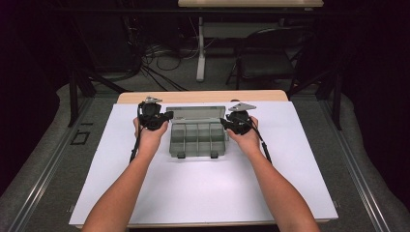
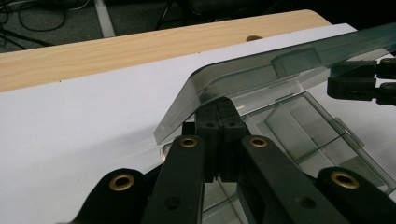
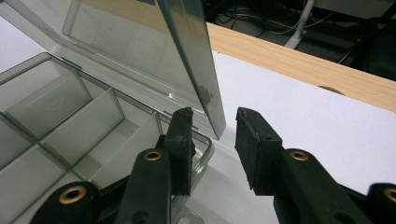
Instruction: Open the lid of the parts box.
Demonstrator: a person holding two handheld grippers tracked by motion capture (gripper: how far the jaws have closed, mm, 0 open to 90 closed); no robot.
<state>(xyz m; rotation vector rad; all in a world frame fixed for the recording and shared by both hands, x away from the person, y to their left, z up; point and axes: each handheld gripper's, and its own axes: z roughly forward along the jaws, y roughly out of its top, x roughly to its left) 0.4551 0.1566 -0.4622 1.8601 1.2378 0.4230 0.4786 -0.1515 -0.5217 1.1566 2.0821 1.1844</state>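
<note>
At the left of the high view, the left gripper [image 1: 164,117] sits at the left end of the clear compartment box [image 1: 198,137], which lies at centre frame on the white table [image 1: 193,193]. In the left gripper view its 2 jaws are pressed together beneath the raised lid [image 2: 243,77]. At the right, the right gripper [image 1: 226,122] holds its jaws apart, straddling the lid's edge [image 3: 196,60] without touching.
</note>
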